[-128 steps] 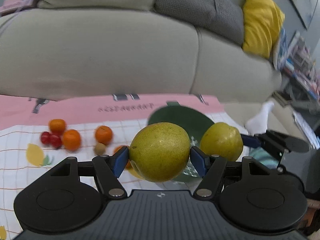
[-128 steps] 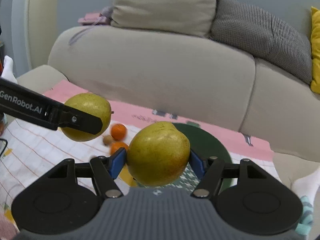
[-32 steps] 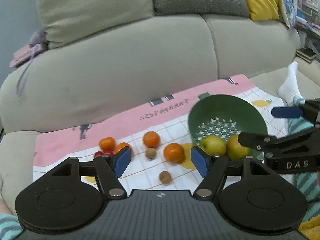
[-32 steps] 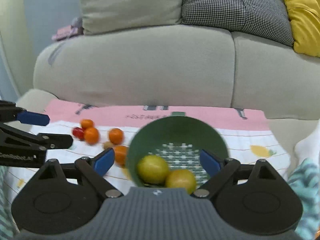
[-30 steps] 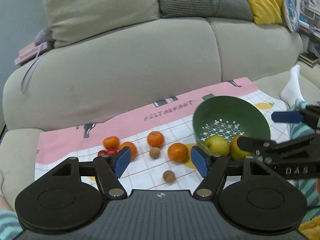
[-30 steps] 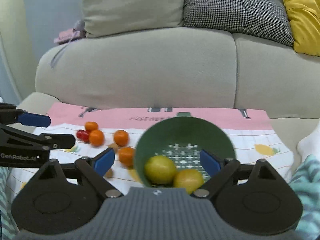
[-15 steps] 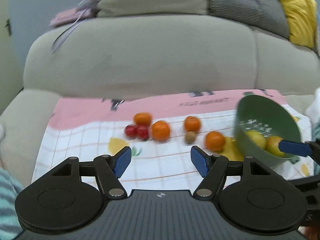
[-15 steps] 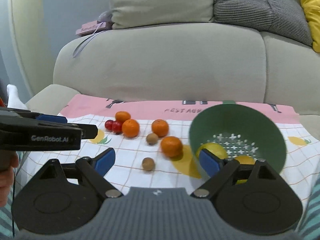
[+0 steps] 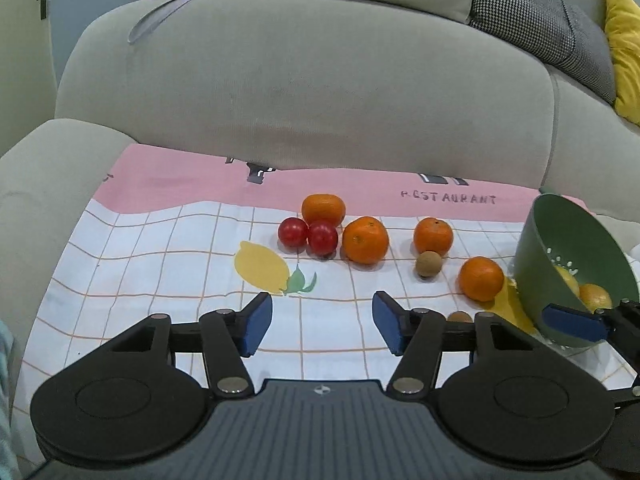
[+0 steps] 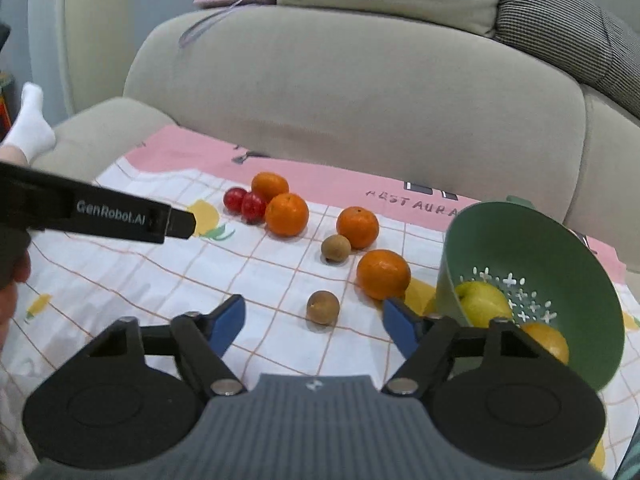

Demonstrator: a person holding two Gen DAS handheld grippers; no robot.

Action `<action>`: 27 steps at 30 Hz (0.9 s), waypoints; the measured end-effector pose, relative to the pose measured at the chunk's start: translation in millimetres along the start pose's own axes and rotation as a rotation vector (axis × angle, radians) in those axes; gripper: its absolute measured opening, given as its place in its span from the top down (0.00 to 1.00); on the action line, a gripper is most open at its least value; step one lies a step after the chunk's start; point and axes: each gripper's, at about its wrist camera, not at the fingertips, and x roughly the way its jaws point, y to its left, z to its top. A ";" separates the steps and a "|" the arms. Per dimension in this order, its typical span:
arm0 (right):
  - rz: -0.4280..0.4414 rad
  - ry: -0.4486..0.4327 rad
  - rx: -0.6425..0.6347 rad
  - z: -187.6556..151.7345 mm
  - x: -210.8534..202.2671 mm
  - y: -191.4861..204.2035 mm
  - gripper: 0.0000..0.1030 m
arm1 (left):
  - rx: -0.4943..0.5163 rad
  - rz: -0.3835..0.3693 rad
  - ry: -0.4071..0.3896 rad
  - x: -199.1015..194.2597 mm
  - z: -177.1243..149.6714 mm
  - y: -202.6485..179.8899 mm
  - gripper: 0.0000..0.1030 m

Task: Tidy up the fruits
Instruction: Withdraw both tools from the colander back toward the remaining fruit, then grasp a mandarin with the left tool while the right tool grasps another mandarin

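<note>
Both tongs, left [image 9: 322, 326] and right [image 10: 314, 322], gape empty; oranges [image 9: 365, 240] lie beyond them on the cloth [image 9: 160, 264]

both wrist views look low across the cloth [image 9: 160, 248] toward the sofa [image 10: 360, 92], sharing it.

- green colander [image 10: 560, 248]: tilted, holds two yellow-green pears [image 10: 482, 304]
- four oranges [image 9: 365, 240], two red tomatoes [image 9: 308, 235], two brown round fruits [image 10: 323, 307]: loose on cloth left of colander
</note>
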 end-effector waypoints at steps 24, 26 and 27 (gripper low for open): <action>-0.220 0.096 -0.376 13.3 85.1 -2.5 0.63 | 0.380 -0.030 0.008 93.6 24.9 -50.7 0.41; -0.226 0.100 -0.413 13.1 87.6 -1.6 0.63 | 0.422 -0.016 0.015 101.2 25.4 -54.2 0.41; -0.226 0.103 -0.426 12.9 88.6 -1.2 0.62 | 0.445 -0.006 0.018 104.7 25.3 -56.7 0.41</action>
